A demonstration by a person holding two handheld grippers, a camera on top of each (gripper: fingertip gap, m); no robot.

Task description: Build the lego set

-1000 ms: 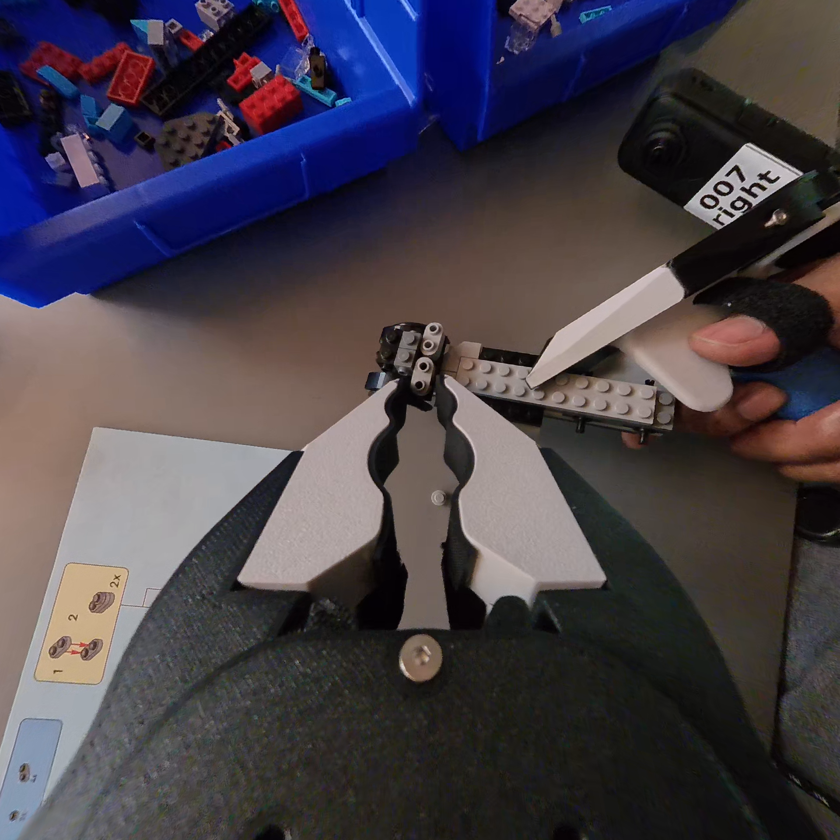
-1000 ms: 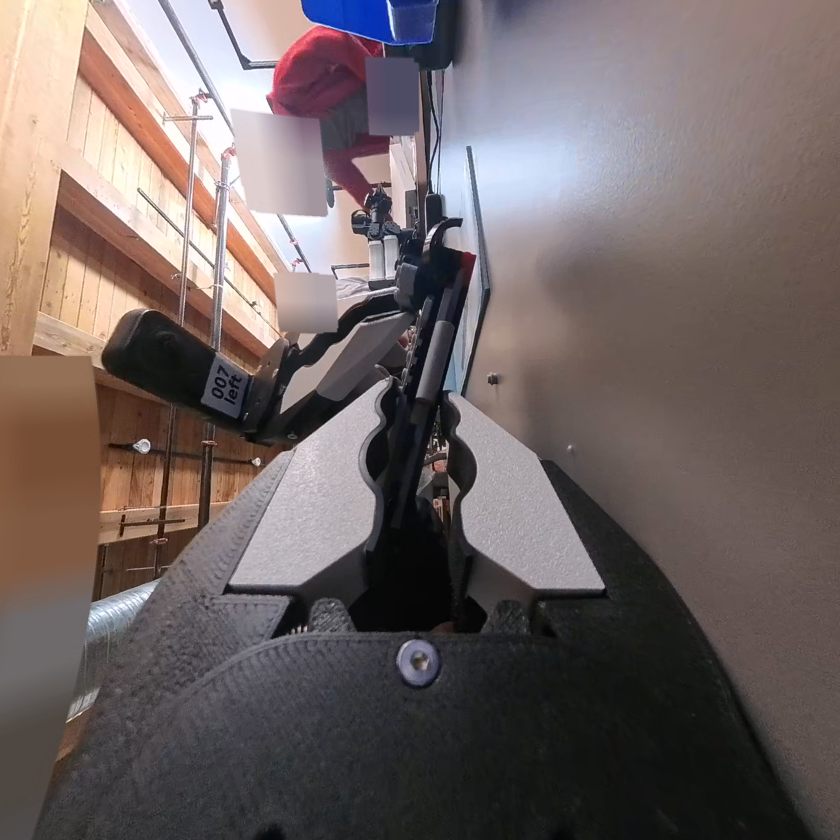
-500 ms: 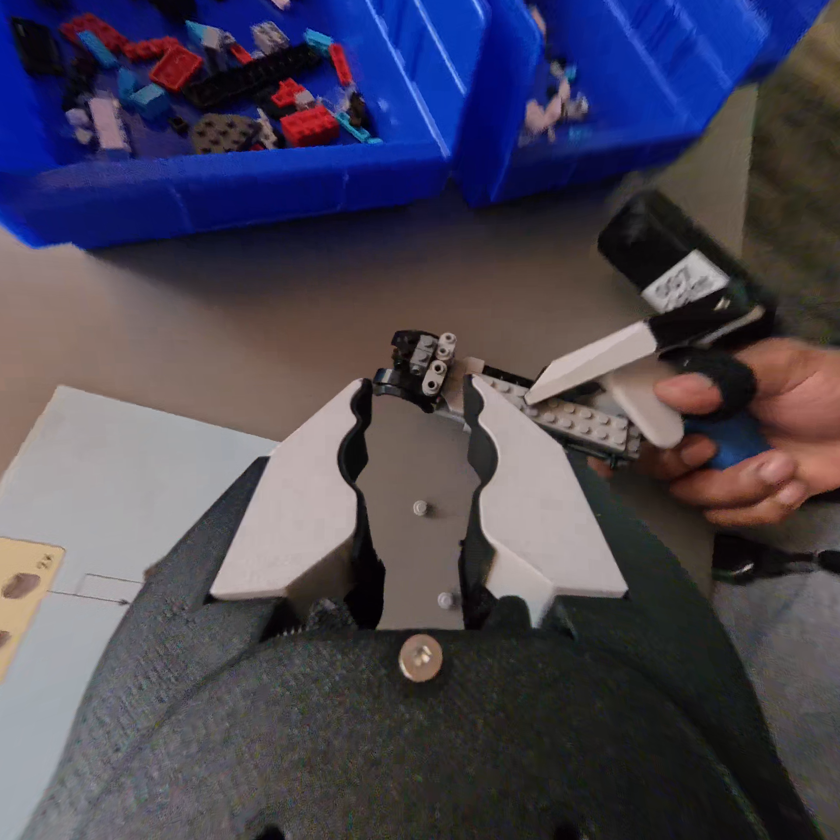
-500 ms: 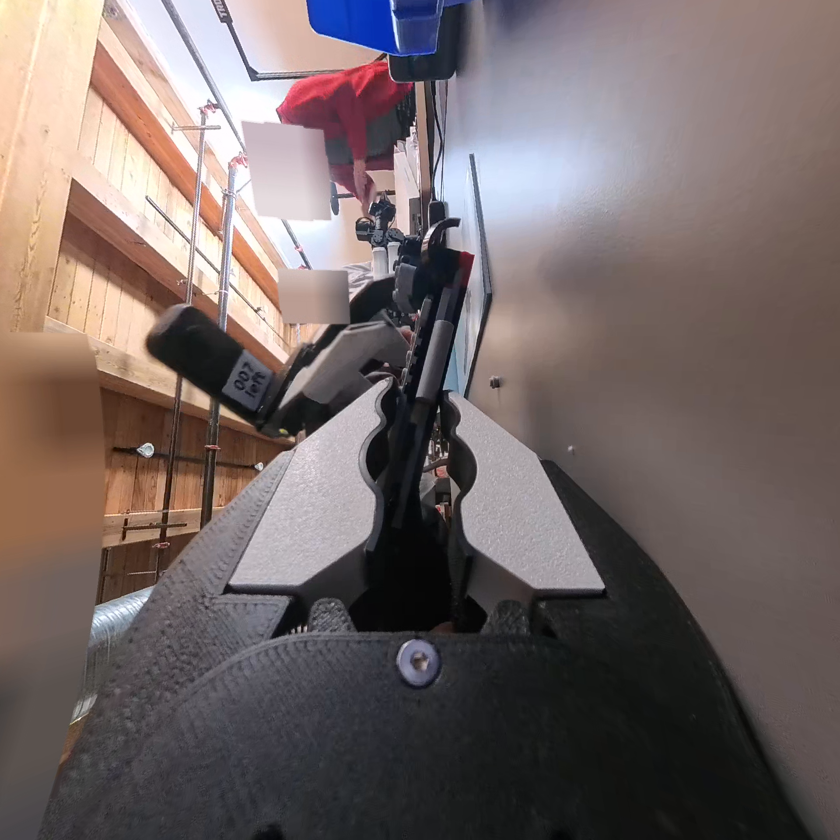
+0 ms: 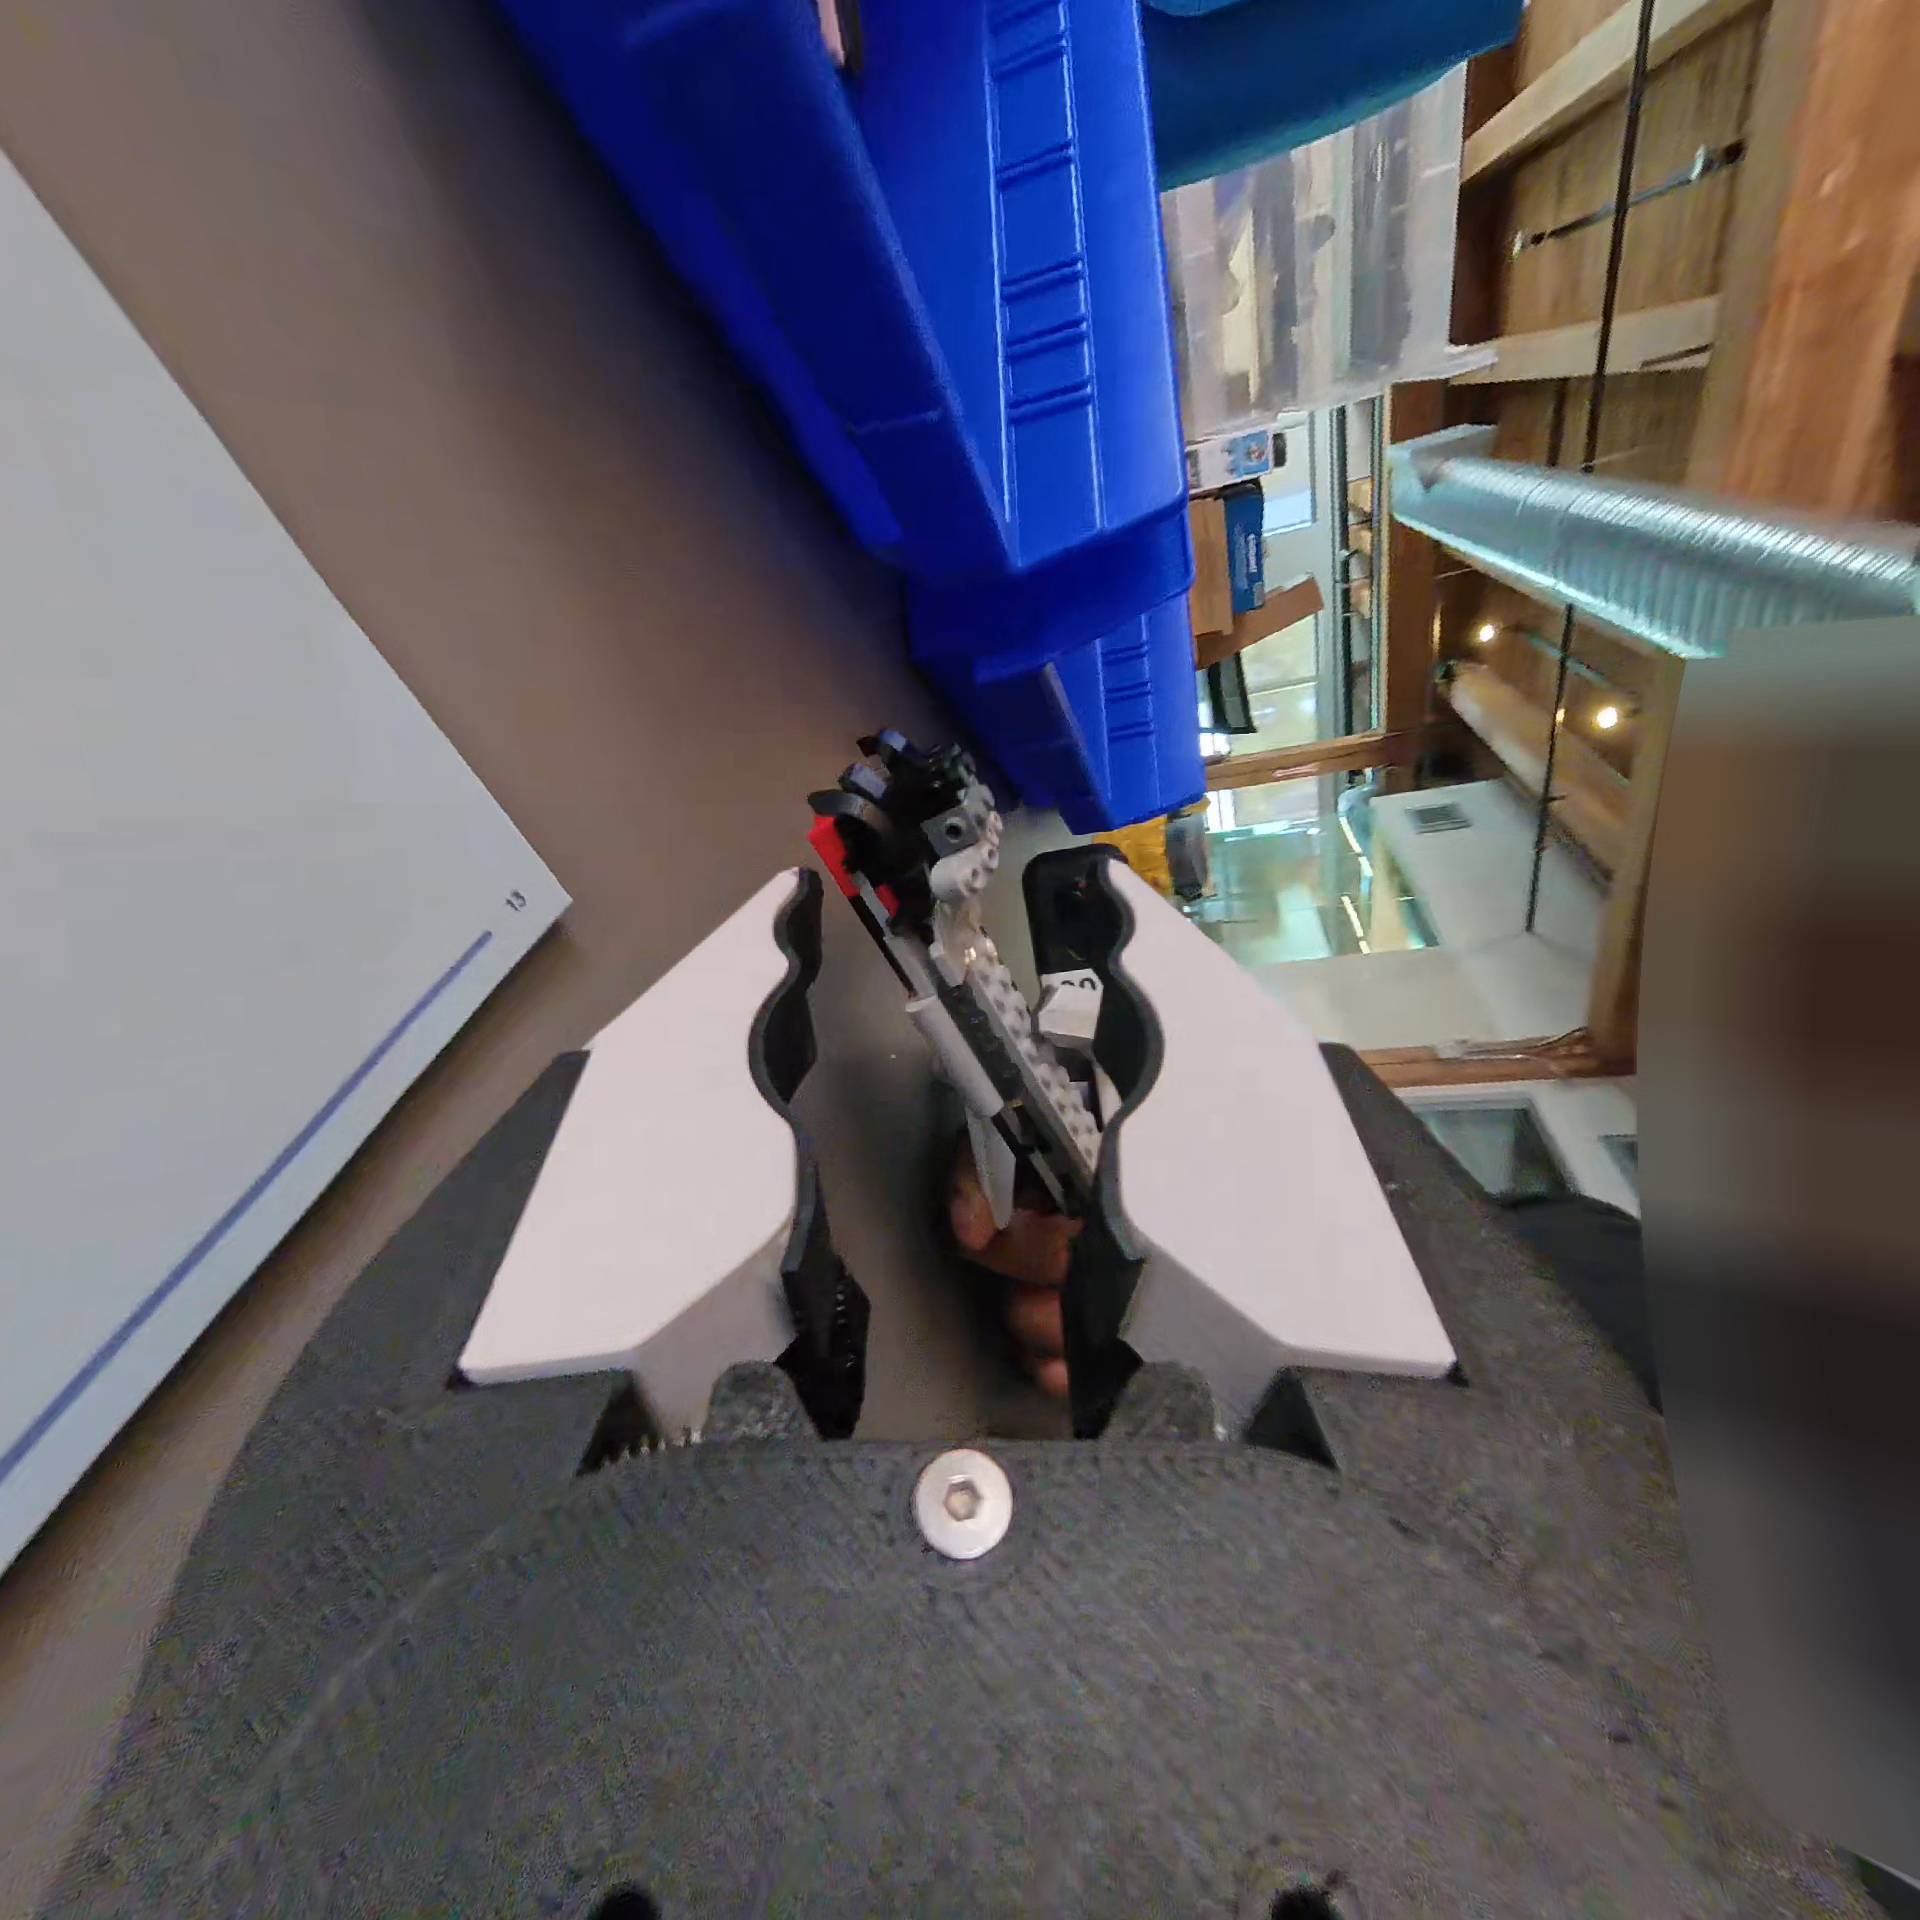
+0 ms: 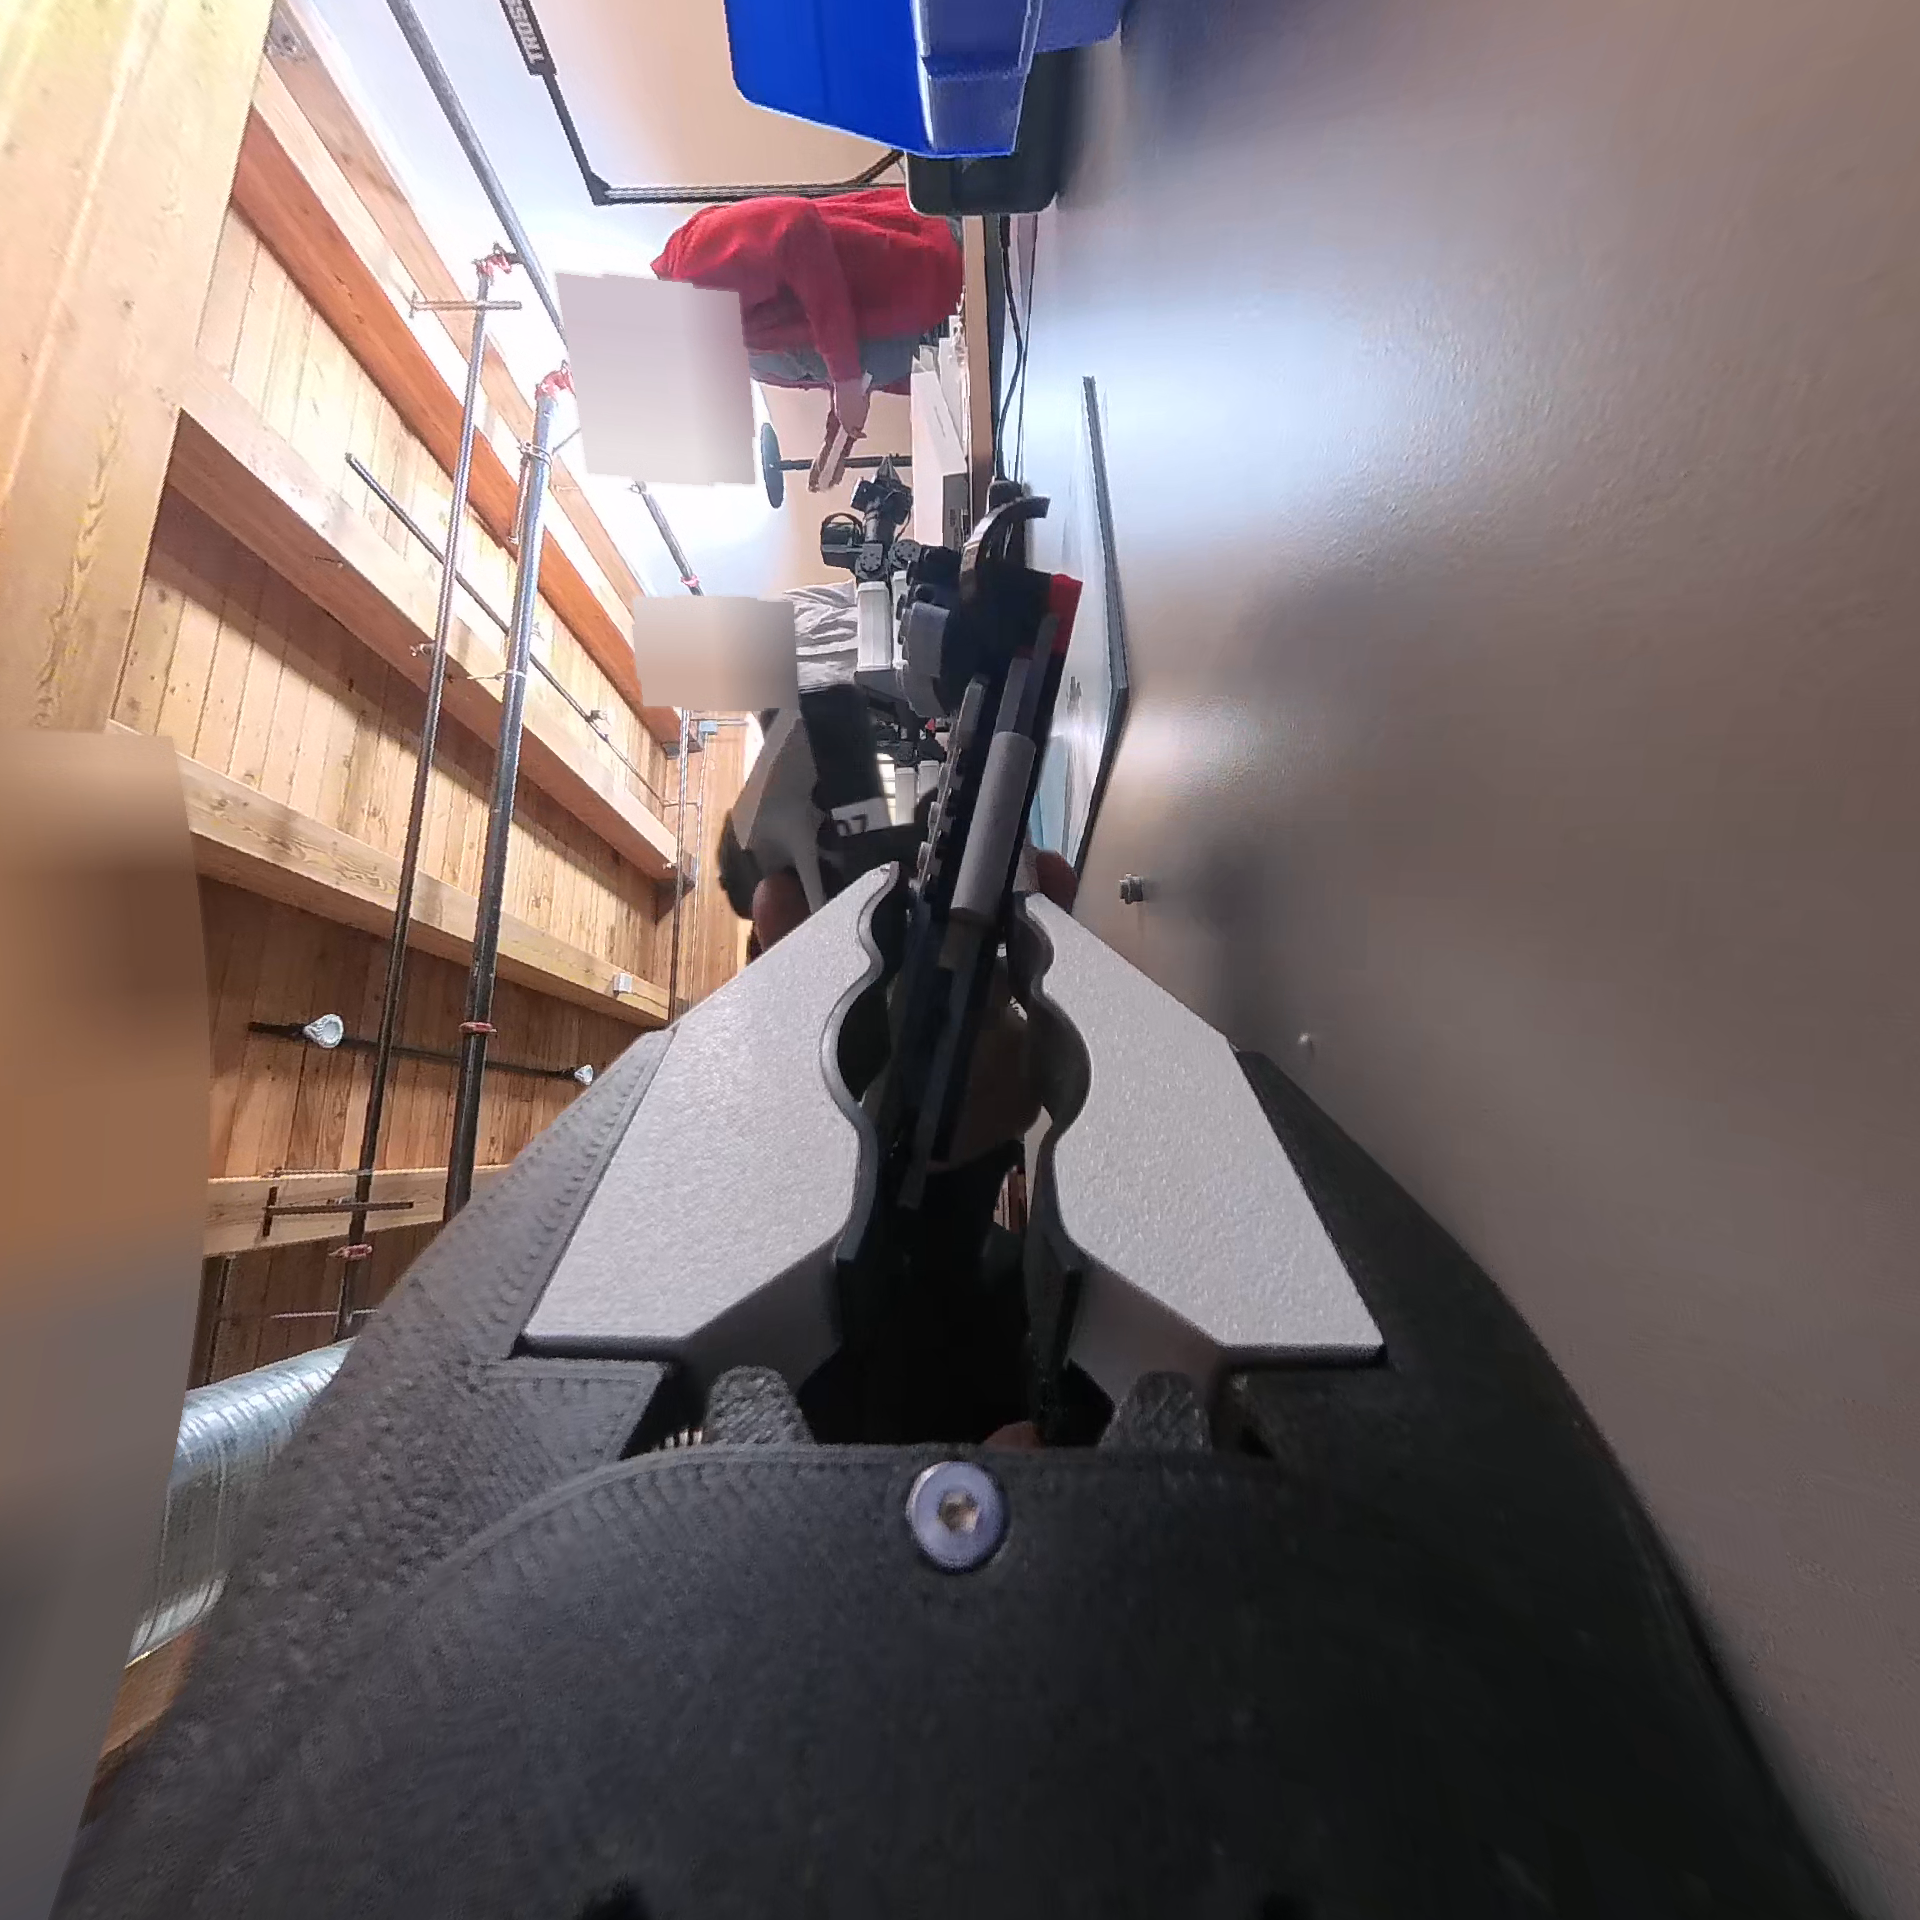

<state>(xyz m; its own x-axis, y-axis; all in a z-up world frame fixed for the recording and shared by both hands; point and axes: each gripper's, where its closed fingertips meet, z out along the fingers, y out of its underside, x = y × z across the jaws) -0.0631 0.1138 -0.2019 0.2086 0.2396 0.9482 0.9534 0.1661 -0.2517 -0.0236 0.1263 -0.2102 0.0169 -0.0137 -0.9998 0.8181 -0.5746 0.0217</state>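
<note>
The lego assembly (image 5: 961, 987) is a long grey studded plate with black, red and grey pieces at its far end. My right gripper (image 6: 961, 899) is shut on its near end (image 6: 977, 831) and holds it edge-on just above the grey table (image 6: 1455, 623). My left gripper (image 5: 956, 883) is open wide and turned on its side. The assembly lies between its jaws, close to the right finger (image 5: 1226, 1091), and I cannot tell if it touches. The left gripper also shows in the right wrist view (image 6: 800, 800), beside the assembly. A hand (image 5: 1023, 1257) shows behind the plate.
Blue bins (image 5: 987, 416) stand at the table's far side, just beyond the assembly. The pale instruction booklet (image 5: 208, 727) lies flat beside it. Two small loose pieces (image 6: 1130, 888) lie on the table. A person in red (image 6: 831, 281) is far behind. My right fingertips sit around 5 centimeters from my left ones.
My left gripper let go of the small grey pieces at the assembly's end, opened wide and rolled onto its side around the assembly. The right gripper kept its hold on the plate.
</note>
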